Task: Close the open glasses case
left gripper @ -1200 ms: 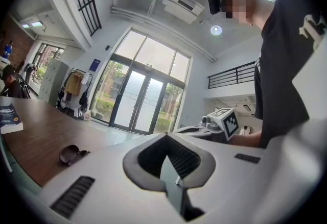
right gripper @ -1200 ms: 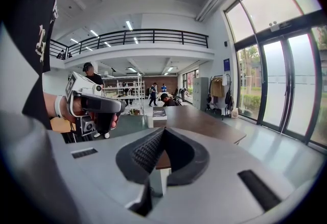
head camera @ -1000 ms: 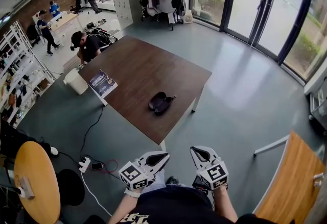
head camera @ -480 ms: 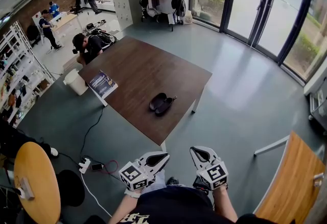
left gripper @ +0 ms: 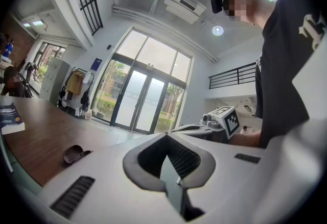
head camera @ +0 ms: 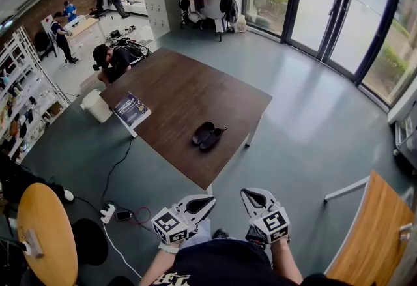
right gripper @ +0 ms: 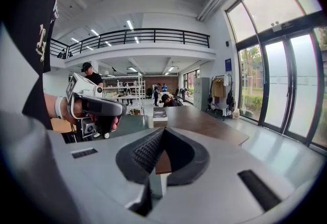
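Right now you stand well back from the brown table [head camera: 176, 89], so the first job is to walk up to it.

Far to the left, a dark book [head camera: 130, 107] lies at the table's left edge, close to the left corner. It has no part in this job, so leave it alone.

Next comes your left gripper [head camera: 212, 199]. You hold it low, close to your body, and it points level. Its two jaws are pressed together with nothing between them.

Past it, on the table, is the glasses case [head camera: 207, 135]. It is small, dark and open, with its two halves side by side like a shell. It lies near the table's right edge, about halfway between the right corner and the corner closest to you. From here I cannot tell which half is the lid.

Last on the right is your right gripper [head camera: 244, 192]. It is also low by your body and tips a little down. Its jaws are pressed together too, and it holds nothing.

To do this well, I think you should go to that right edge, so the case is easy to reach. Rest one gripper on one half so the case does not slide. Then slip the other gripper under the free half, tip it over slowly, and press down on top. A light case may scoot off the edge, so push gently.
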